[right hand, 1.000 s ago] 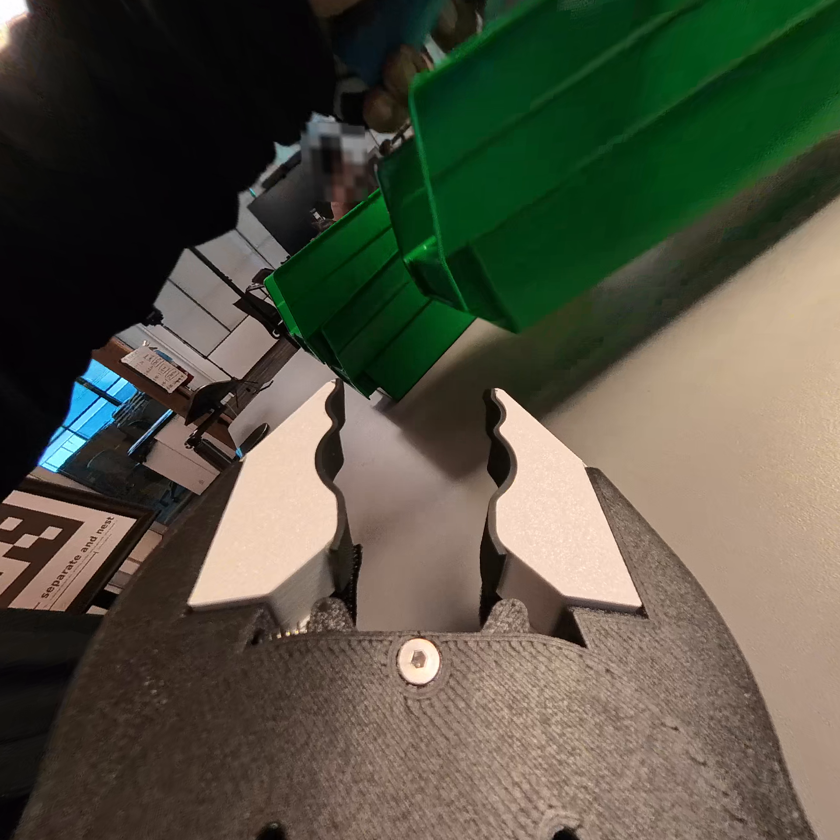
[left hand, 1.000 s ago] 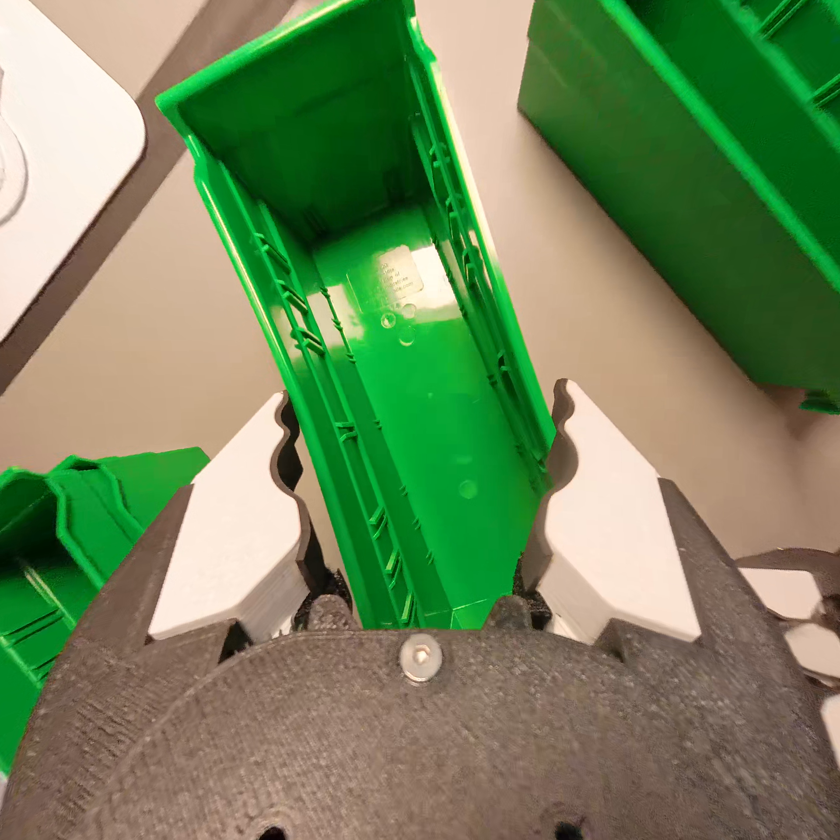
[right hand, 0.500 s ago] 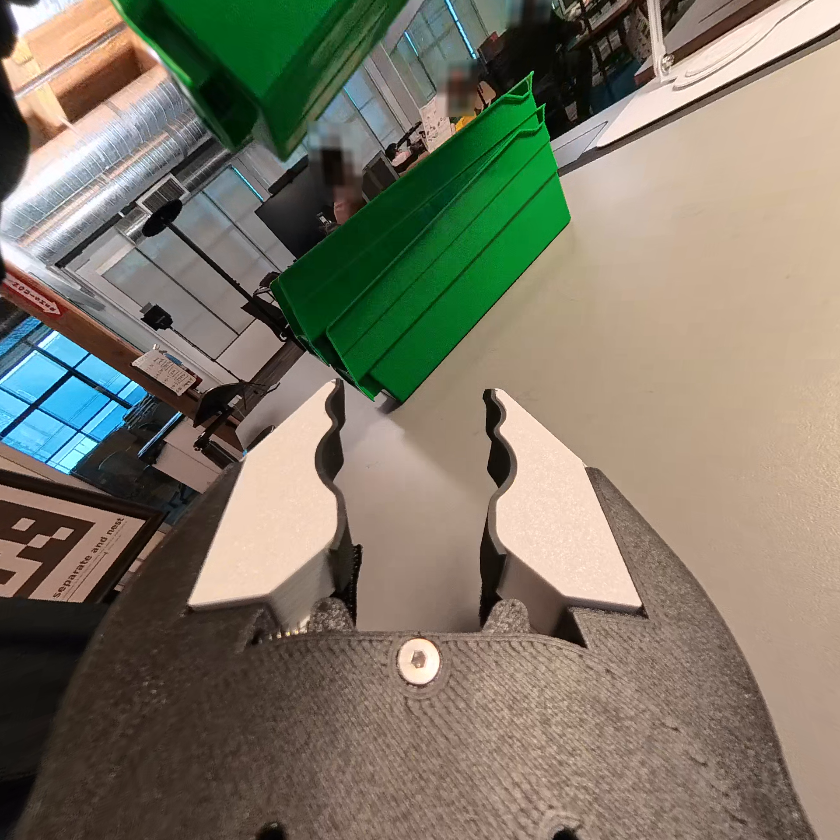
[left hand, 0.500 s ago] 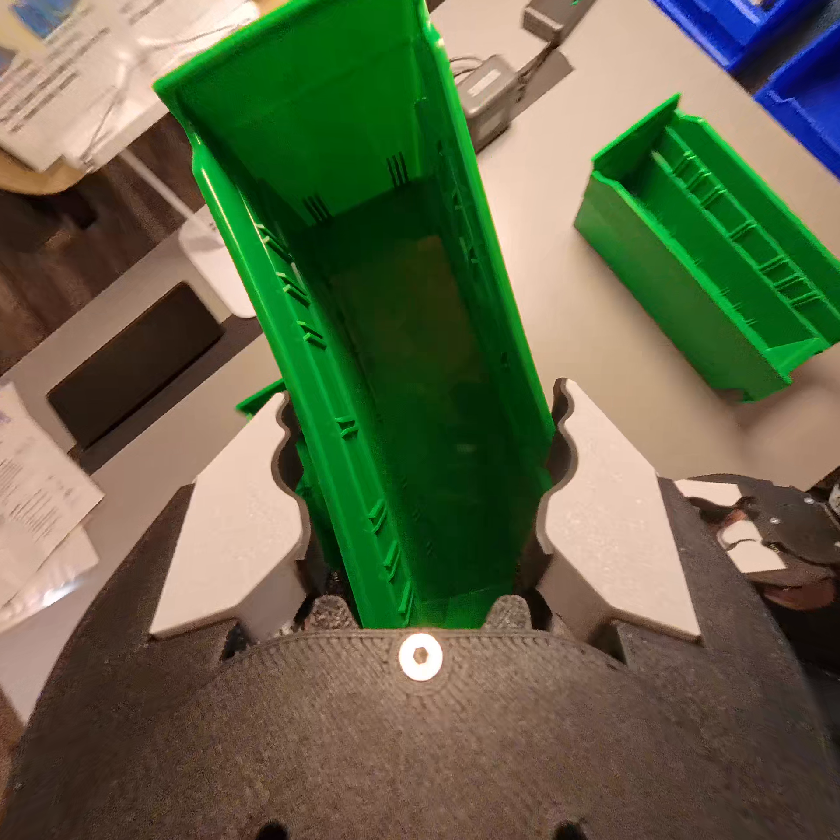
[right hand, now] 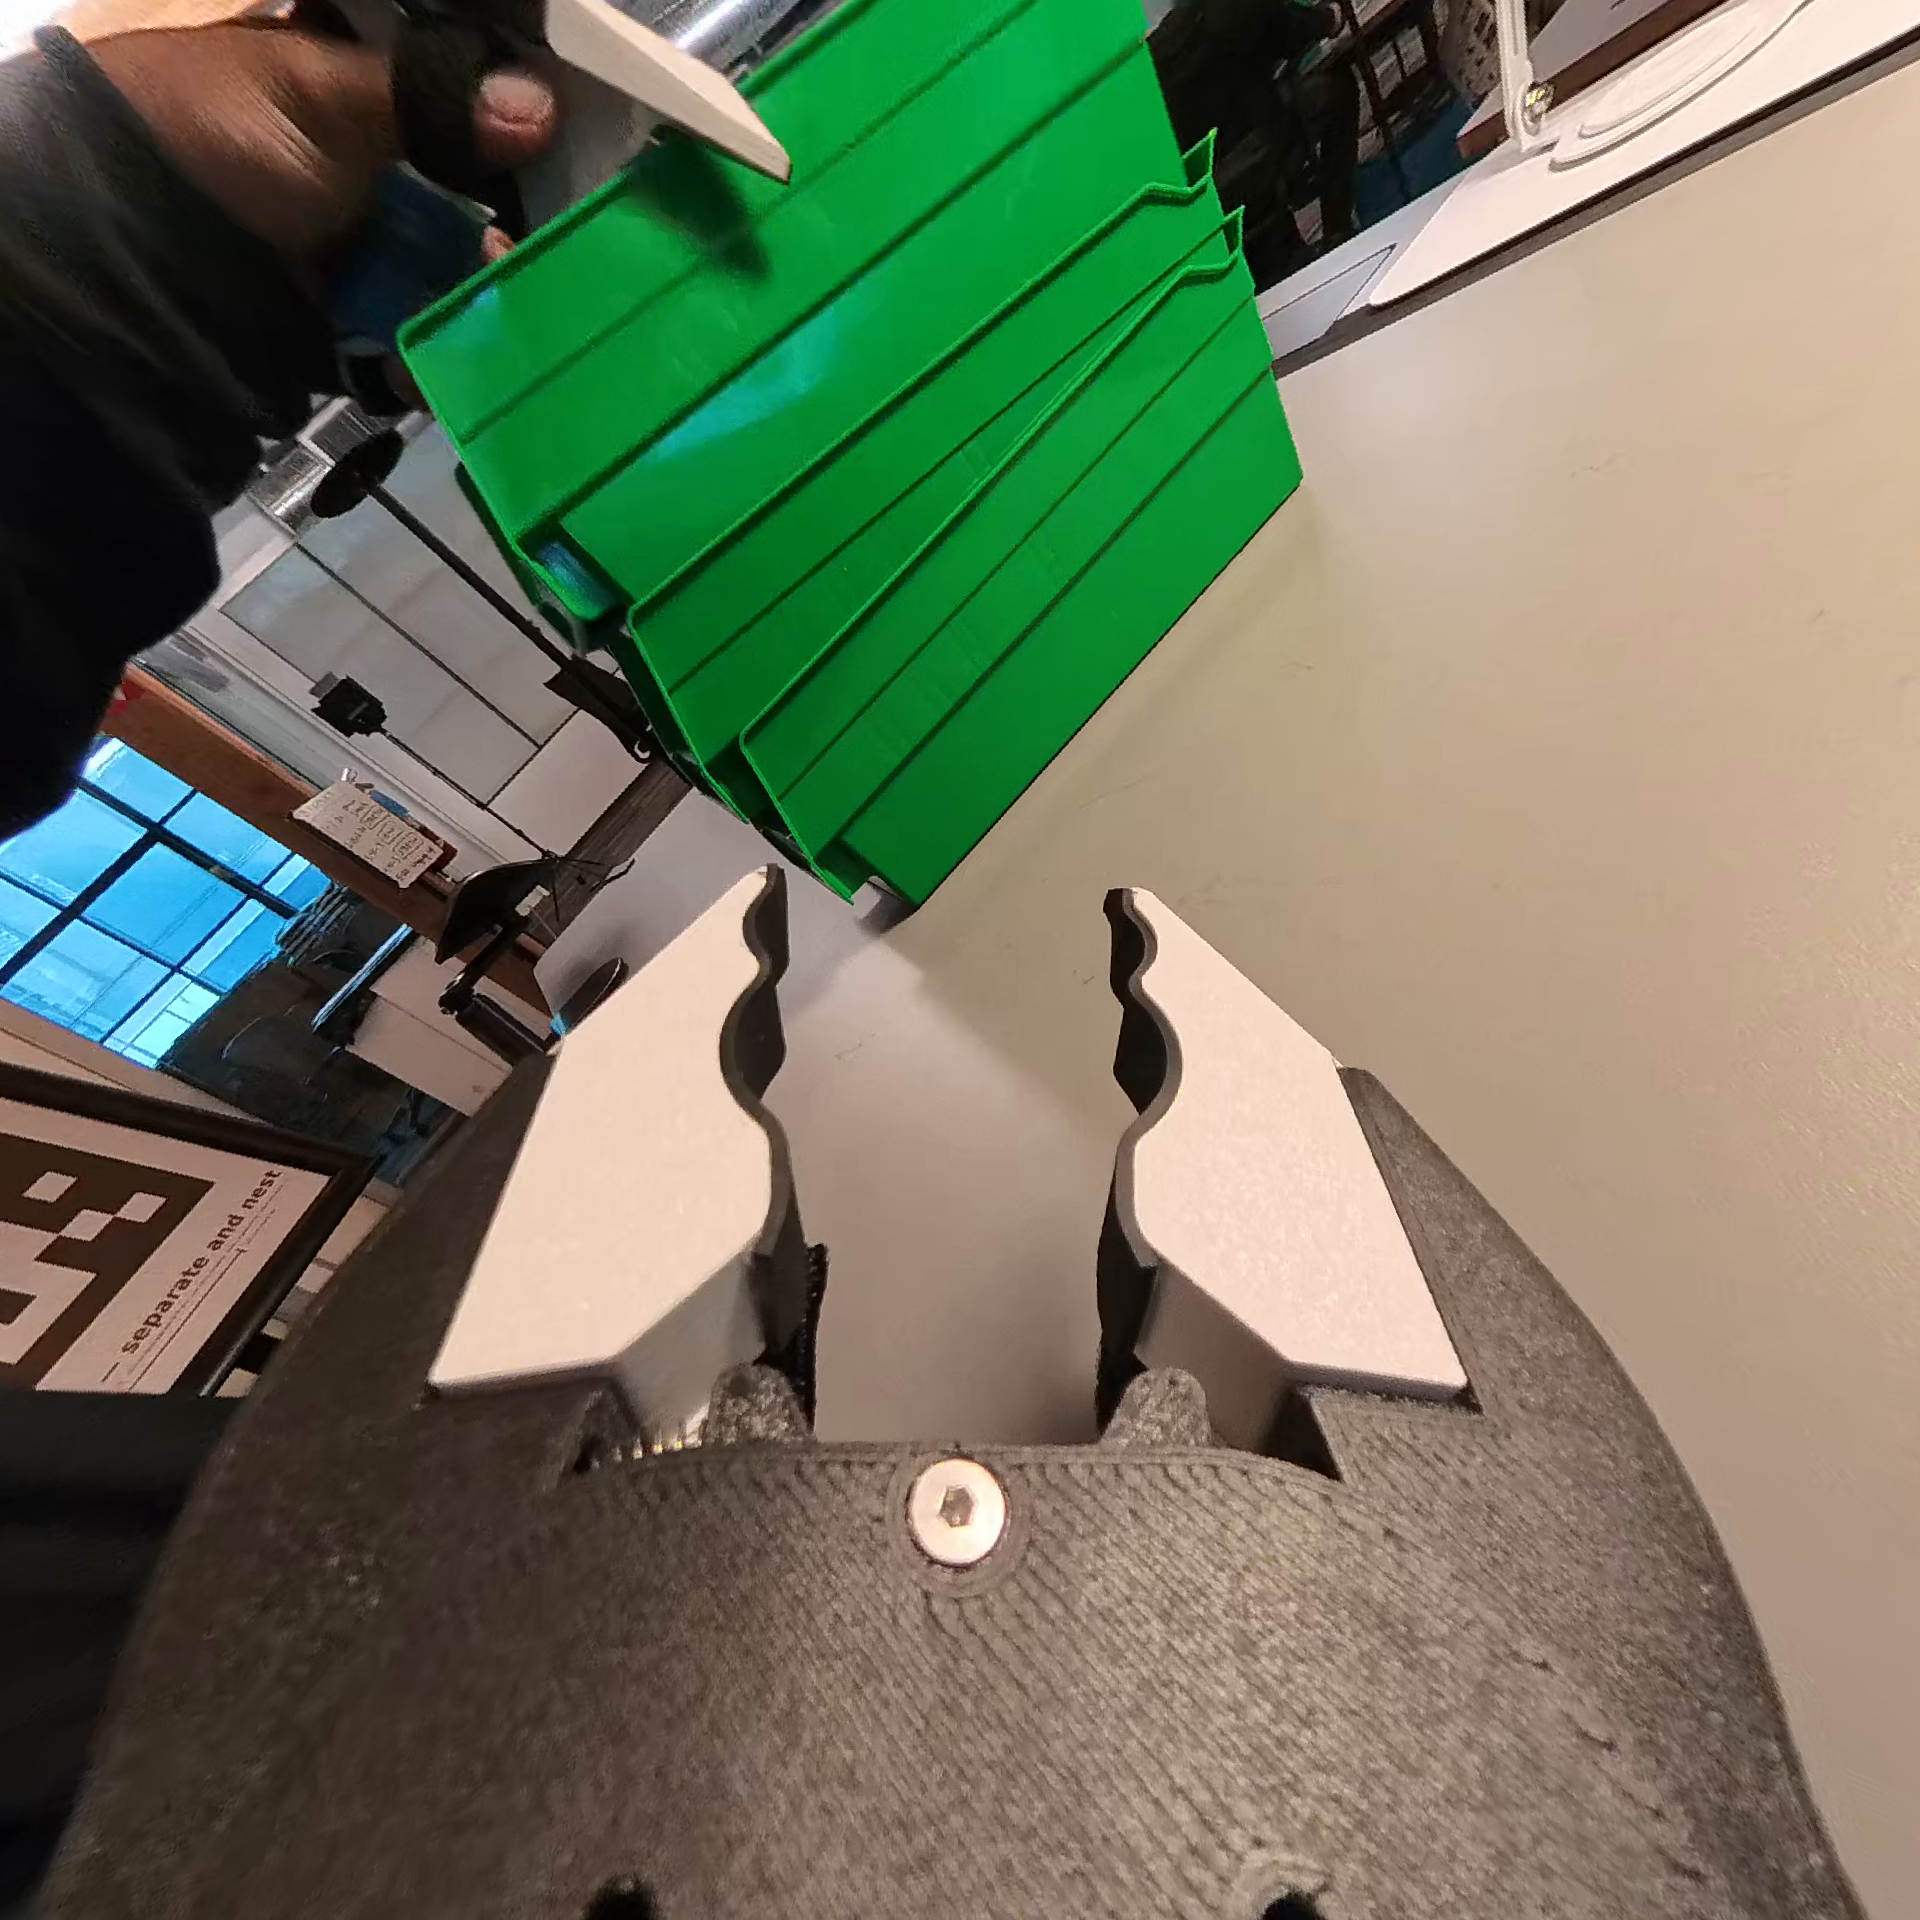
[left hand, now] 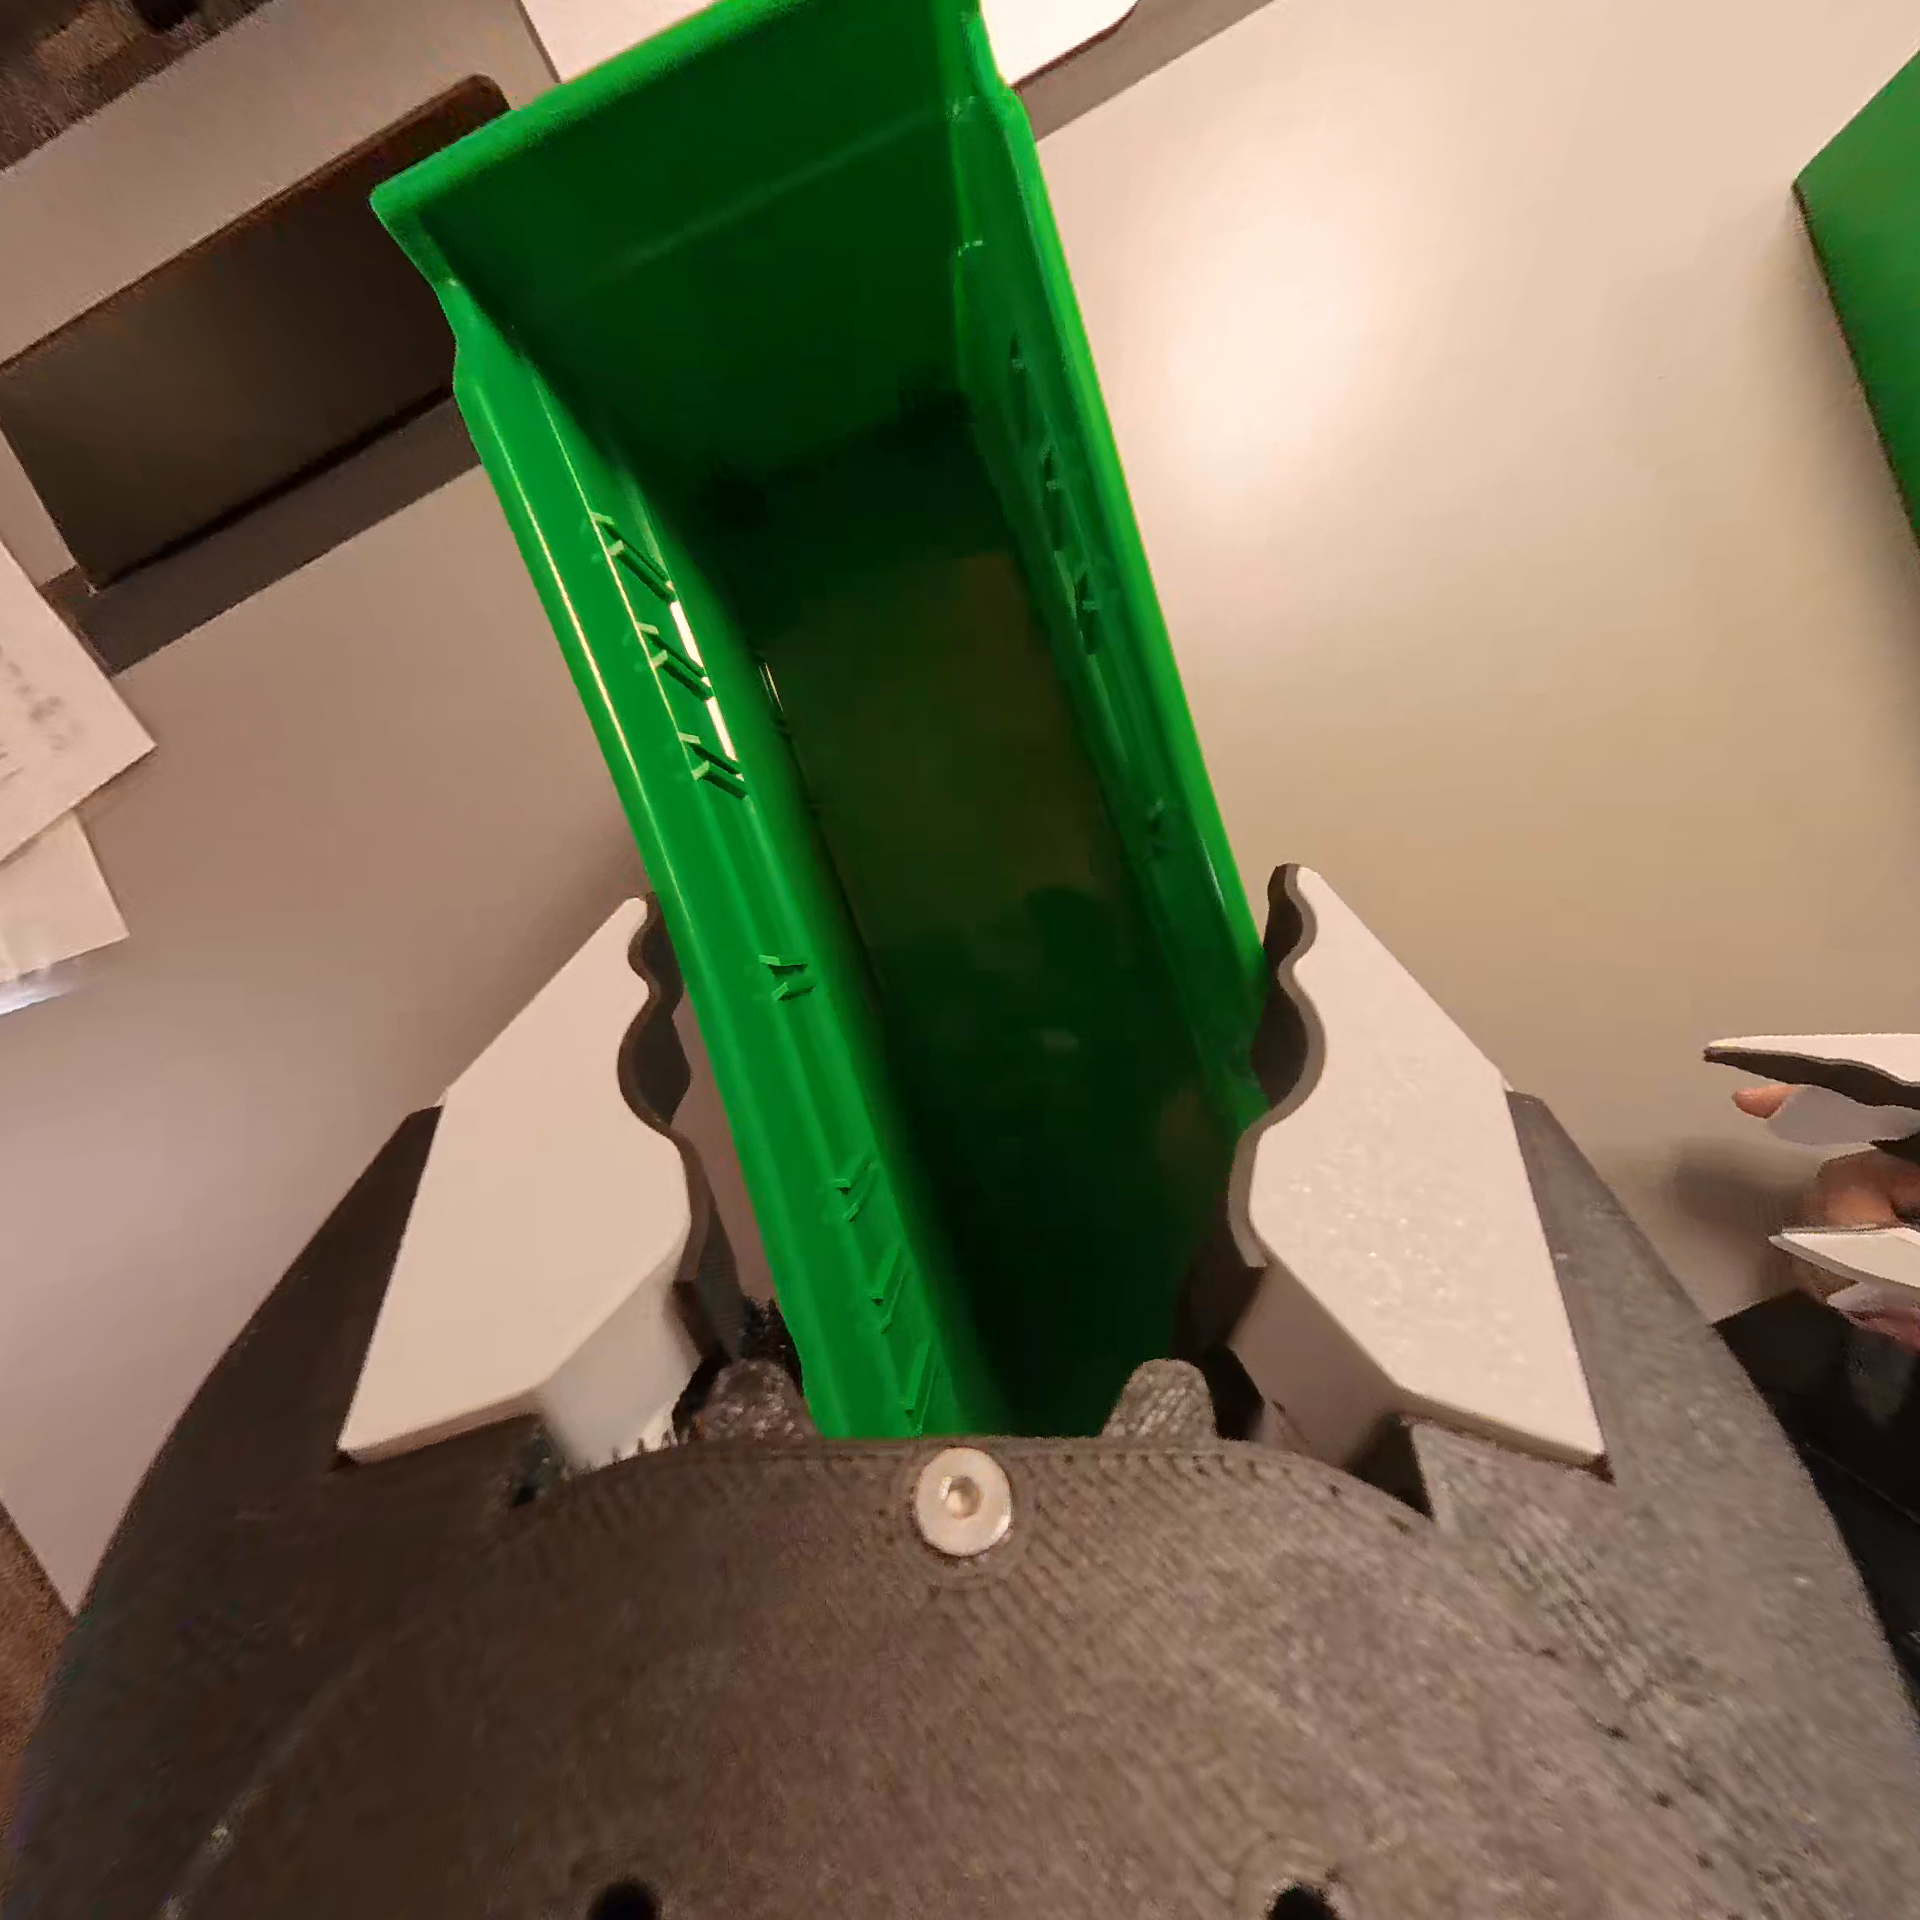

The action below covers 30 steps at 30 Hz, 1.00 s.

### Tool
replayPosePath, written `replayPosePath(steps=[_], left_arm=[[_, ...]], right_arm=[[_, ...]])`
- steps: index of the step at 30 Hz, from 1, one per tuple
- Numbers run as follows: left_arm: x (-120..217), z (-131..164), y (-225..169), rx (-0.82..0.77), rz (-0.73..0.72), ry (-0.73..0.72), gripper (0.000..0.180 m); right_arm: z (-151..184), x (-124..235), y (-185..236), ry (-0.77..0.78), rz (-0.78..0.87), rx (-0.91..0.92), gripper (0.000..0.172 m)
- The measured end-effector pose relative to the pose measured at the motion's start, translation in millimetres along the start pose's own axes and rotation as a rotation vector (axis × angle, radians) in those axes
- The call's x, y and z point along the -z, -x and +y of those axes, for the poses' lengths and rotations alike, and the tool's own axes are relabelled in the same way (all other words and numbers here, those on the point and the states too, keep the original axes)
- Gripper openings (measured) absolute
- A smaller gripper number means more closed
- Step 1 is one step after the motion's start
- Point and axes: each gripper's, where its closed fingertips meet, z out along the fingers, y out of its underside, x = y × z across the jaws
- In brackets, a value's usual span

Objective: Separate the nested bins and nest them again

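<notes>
My left gripper is shut on the near end of a long green bin, which points away from it above the beige table. In the right wrist view that bin sits tilted on top of a stack of nested green bins on the table, with one finger of the left gripper above it. I cannot tell whether the bin is seated in the stack. My right gripper is open and empty, low over the table just short of the stack. It also shows at the right edge of the left wrist view.
A corner of another green bin shows at the right. Papers and a dark board lie to the left. A white mat lies at the table's far side. A framed sign stands at left. A person's hand holds the left gripper.
My left gripper has carried the green bin through the air and brought it down onto the stack of nested bins. My right gripper has stayed open and nearly still.
</notes>
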Motion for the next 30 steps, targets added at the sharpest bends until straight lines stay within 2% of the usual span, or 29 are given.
replayPosePath(steps=[7,13,21,26,28,30], left_arm=[[-11.4,-5.2,-2.5,0.015,-0.008,-0.023,0.119],[-32.5,16.6,-4.5,0.004,-0.039,0.022,0.124],[-36.8,18.8,-6.6,-0.006,-0.072,0.004,0.125],[2.1,-22.8,-13.2,-0.167,-0.216,-0.155,0.119],[15.3,-39.1,-38.0,-0.201,-0.191,-0.216,0.118],[18.2,-48.5,-79.2,-0.201,-0.083,-0.240,0.118]], right_arm=[[0.9,-1.1,-0.6,0.010,-0.004,-0.010,0.064],[0.3,-0.3,0.0,0.003,-0.006,-0.006,0.064],[0.4,-0.2,0.4,0.003,-0.004,0.000,0.064],[0.4,-0.1,0.6,0.003,-0.004,0.002,0.064],[0.8,-0.3,0.4,0.005,-0.003,0.003,0.064],[1.3,-0.8,0.4,0.008,-0.001,0.005,0.064]])
